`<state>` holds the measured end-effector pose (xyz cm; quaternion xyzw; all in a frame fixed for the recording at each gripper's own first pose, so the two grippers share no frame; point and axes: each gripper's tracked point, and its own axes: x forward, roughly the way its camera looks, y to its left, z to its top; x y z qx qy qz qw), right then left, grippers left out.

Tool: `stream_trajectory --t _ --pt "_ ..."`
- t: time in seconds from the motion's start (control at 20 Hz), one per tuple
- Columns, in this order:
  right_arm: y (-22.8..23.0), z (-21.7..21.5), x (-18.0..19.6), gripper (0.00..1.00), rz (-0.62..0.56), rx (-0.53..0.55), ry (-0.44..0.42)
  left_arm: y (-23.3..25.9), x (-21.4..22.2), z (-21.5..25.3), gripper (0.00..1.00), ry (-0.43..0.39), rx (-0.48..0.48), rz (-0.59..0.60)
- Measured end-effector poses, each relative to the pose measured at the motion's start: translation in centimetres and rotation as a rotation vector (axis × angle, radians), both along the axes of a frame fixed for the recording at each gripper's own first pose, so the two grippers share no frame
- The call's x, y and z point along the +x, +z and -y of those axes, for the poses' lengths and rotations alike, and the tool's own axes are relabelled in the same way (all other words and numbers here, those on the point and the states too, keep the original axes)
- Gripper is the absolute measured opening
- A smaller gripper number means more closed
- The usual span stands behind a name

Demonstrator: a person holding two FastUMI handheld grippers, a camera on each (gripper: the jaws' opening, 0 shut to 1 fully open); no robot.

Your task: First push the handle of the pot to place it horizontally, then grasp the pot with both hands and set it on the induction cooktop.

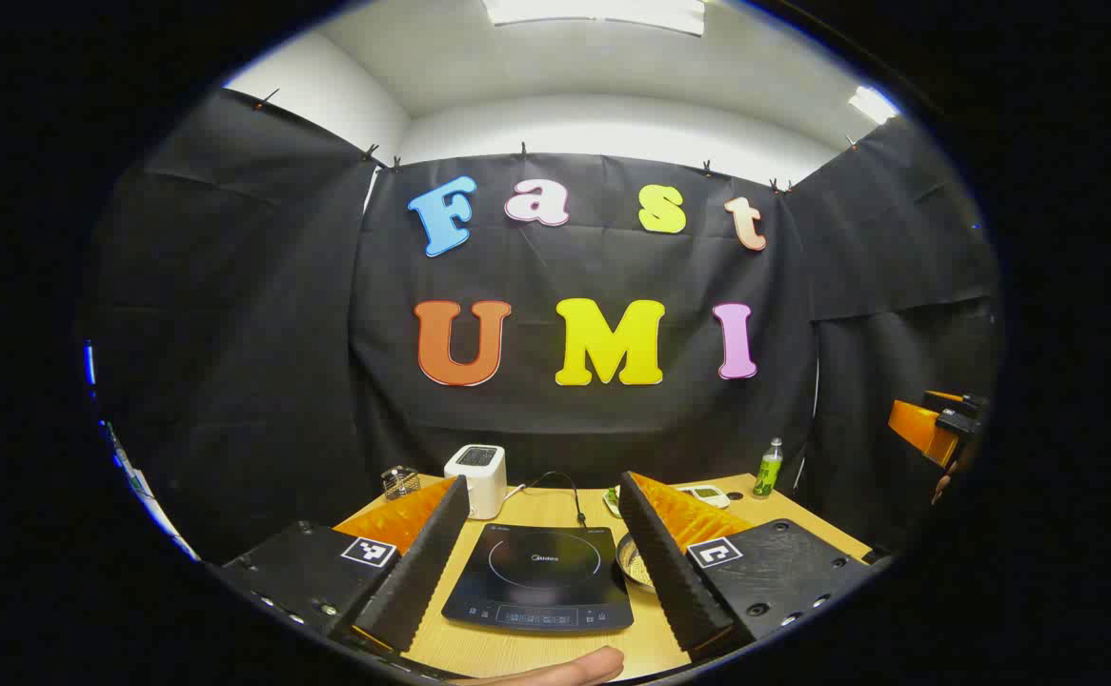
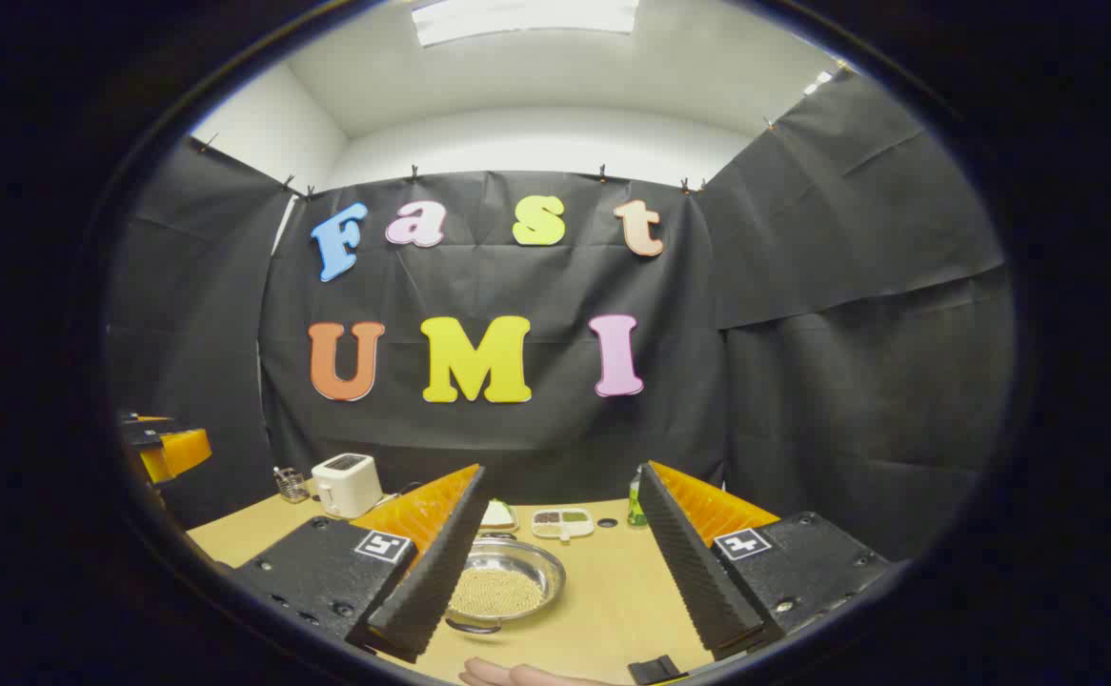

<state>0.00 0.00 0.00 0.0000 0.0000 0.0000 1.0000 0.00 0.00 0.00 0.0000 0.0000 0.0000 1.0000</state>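
Observation:
A black induction cooktop [image 1: 536, 576] lies on the wooden table [image 1: 555, 505], in the left gripper view between my fingers. My left gripper [image 1: 546, 481] hangs open above it, holding nothing. Just right of the cooktop, a silver pot [image 1: 632, 564] peeks out behind my finger. In the right gripper view the pot [image 2: 503, 581] holds small pale grains, with one dark loop handle [image 2: 473, 626] on its near side. My right gripper [image 2: 560, 472] is open above and around it, apart from it. Each gripper also shows at the other view's edge: right gripper [image 1: 937, 429], left gripper [image 2: 160, 443].
A white toaster [image 1: 479, 476] [image 2: 346, 481] stands at the back left beside a small glass holder [image 2: 291, 484]. Its cable [image 1: 555, 481] runs behind the cooktop. A green bottle [image 2: 635, 500], a divided dish [image 2: 562, 521] and a small plate [image 2: 498, 514] sit at the back. A fingertip [image 1: 565, 665] shows below.

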Motion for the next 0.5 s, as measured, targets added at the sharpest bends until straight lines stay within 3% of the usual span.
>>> stream_trajectory --t 0.5 --pt "0.5 -0.7 0.0 0.96 0.016 -0.027 0.017 0.1 -0.2 -1.0 0.95 -0.004 -0.044 0.005"
